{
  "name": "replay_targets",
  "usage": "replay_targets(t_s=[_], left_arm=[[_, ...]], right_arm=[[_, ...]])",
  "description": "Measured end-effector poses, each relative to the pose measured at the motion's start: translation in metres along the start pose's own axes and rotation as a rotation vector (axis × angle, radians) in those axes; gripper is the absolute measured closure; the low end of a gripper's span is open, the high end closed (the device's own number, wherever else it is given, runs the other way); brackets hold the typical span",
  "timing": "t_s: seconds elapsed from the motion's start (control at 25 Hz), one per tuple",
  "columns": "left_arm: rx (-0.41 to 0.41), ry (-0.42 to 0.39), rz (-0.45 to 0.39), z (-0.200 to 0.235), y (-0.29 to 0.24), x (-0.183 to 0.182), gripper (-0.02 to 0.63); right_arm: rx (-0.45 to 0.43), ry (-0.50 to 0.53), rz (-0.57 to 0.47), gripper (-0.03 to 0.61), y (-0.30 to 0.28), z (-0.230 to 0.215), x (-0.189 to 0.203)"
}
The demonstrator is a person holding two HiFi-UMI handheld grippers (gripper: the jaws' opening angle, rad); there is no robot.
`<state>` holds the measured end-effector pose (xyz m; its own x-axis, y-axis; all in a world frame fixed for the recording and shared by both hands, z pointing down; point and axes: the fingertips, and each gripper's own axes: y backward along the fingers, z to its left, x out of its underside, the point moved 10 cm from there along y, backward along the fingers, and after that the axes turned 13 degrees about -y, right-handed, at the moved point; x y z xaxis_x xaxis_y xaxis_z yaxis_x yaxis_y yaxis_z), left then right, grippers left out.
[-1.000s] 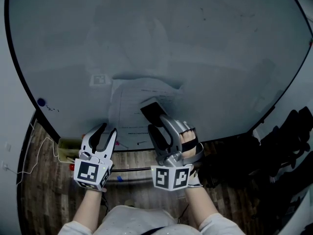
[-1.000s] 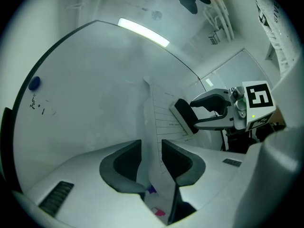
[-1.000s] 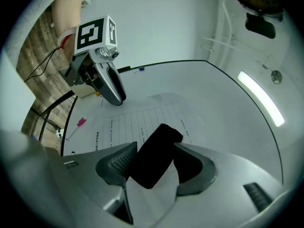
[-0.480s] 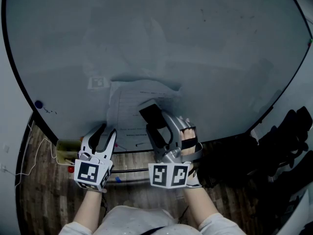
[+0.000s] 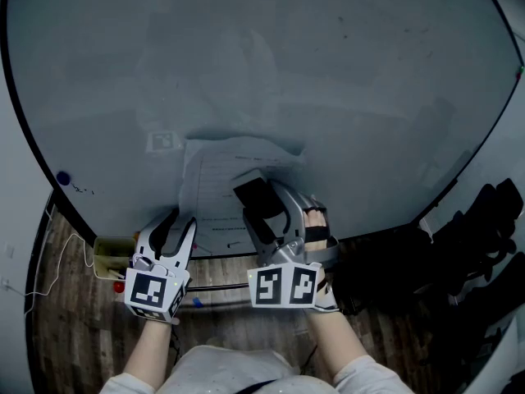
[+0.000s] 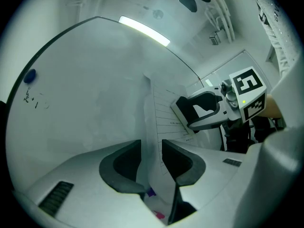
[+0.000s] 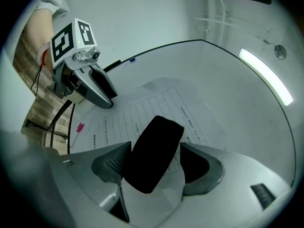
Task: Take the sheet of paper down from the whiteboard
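Note:
A printed sheet of paper (image 5: 215,175) hangs low on the whiteboard (image 5: 328,72), bulging and creased. A black oblong block (image 5: 254,192) lies on the sheet's lower right part. My right gripper (image 5: 261,202) straddles that block (image 7: 154,151). Its jaws have just been opening and now stand wide, with the right pad clear of the block. My left gripper (image 5: 179,220) sits at the sheet's lower left. The sheet's edge (image 6: 151,122) runs down between its pads (image 6: 124,158), which stand a narrow gap apart. In the right gripper view the left gripper's tips (image 7: 105,101) meet the sheet (image 7: 137,115).
A small square tag (image 5: 164,141) and a blue dot (image 5: 63,176) are on the board left of the sheet. Markers lie on the ledge below, one of them pink (image 7: 79,126). A yellowish box (image 5: 107,253) is at lower left. Dark bags (image 5: 476,245) are piled at right, over wooden floor.
The right gripper's jaws have spread wider around the black block and the gripper has rolled a little. The block, the sheet and the left gripper have stayed where they were.

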<state>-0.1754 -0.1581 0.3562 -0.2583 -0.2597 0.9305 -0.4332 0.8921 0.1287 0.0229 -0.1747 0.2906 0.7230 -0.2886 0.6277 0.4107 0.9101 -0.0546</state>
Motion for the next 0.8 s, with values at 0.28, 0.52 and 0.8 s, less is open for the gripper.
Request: replay_targets(t_s=[0.28,0.52,0.8], left_arm=[[0.017,0.006,-0.008,-0.0001,-0.0057,-0.0002,0.479],[0.017,0.012,-0.007,-0.0001,-0.0072,-0.0035,0.479],[0.006,0.014,0.002,0.0005,-0.0085,-0.0038,0.584]], right_arm=[[0.000,-0.012,-0.001,0.273,-0.0019,-0.0006,0.0001],[0.002,-0.014,-0.006,0.273,-0.0018,-0.0006,0.0009],[0.005,-0.004,-0.007,0.273,-0.0014,-0.0001,0.0010]])
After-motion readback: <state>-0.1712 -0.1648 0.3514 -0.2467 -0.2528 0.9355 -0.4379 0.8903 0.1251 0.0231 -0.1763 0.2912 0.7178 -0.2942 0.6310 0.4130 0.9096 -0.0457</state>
